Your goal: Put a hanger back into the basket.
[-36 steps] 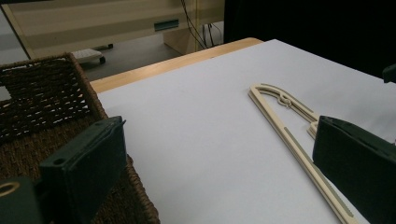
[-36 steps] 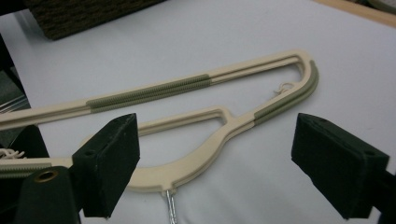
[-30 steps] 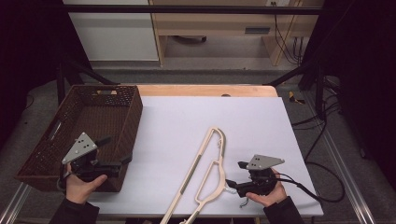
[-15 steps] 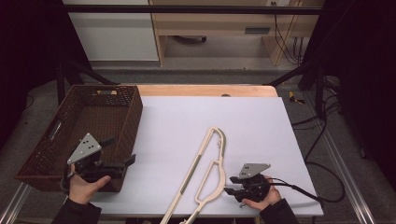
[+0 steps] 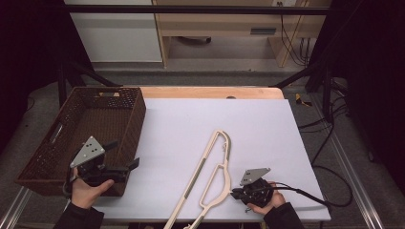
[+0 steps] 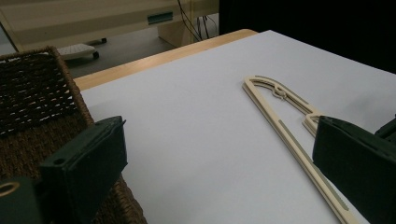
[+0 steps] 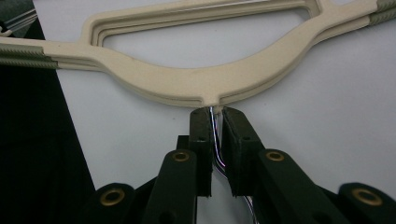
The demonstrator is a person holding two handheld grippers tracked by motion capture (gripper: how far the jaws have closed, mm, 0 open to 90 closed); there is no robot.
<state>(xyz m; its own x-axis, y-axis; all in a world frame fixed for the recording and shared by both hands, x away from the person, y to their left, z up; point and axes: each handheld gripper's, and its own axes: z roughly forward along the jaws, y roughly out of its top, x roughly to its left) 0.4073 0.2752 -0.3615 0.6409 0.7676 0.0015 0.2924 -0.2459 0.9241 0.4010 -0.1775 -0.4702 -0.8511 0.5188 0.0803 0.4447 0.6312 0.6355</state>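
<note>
cream plastic clothes hanger (image 5: 210, 171) flat near front edge of white tabletop (image 5: 267, 129), long axis running front-left to back-right. right tool (image 7: 212, 112) jaws just closing, pinching thin metal hook (image 7: 215, 135) at hanger's neck. left tool (image 5: 125, 165) wide open, empty, over brown wicker basket (image 5: 102, 102) at tabletop's left edge.

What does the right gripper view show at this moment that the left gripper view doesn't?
Right gripper view: the right gripper, whose jaws have just been closing, is pinched on the thin shiny hook at the neck of the cream hanger.
Left gripper view: the left gripper has its jaws wide apart with nothing between them. The brown wicker basket sits beside it, and the hanger's looped end lies farther off.
Shared: the hanger lying flat on the white table.
</note>
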